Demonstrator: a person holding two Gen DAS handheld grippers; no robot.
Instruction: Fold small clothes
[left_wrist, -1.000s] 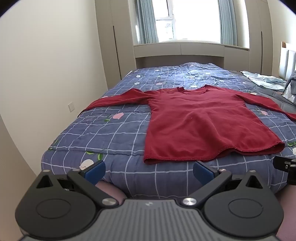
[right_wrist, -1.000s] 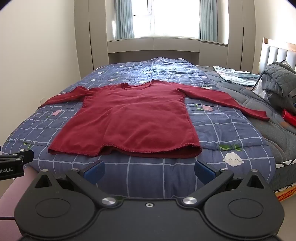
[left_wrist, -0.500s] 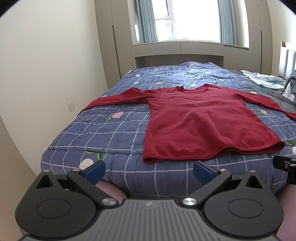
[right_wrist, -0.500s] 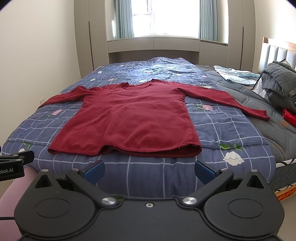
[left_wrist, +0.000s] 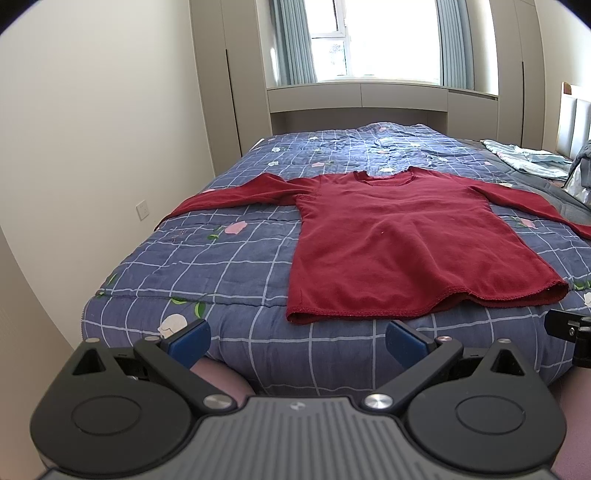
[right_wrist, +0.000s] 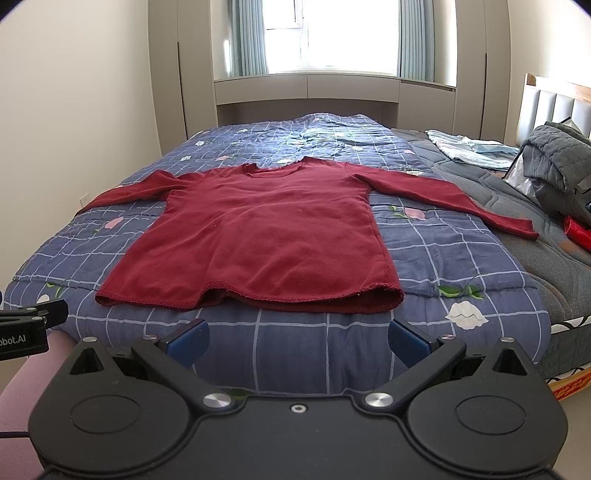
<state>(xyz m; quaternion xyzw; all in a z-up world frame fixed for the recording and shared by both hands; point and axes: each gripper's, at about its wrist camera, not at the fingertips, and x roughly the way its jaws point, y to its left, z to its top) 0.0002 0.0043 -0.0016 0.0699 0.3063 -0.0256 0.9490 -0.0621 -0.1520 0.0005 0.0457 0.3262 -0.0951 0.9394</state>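
Where the frame ends, red shirt (left_wrist: 399, 251) sleeve cut off.

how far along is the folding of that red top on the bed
Done: the red top lies spread flat on the quilt, sleeves out to both sides. In hand: nothing; the left gripper and right gripper hover at the bed's foot, jaws open and empty. Left: every fold, sleeves and body.

Bare blue checked quilt (right_wrist: 436, 266) is lying open on both sides of the flat dark red long-sleeved top (right_wrist: 258, 236), and nothing is standing between its near hem and the bed's foot edge. To the right, a heaped grey quilted jacket (right_wrist: 557, 158) and a folded pale blue cloth (right_wrist: 469, 147) are crowding the space by the headboard, while a cream wall (left_wrist: 92, 147) is closing in along the bed's left side.
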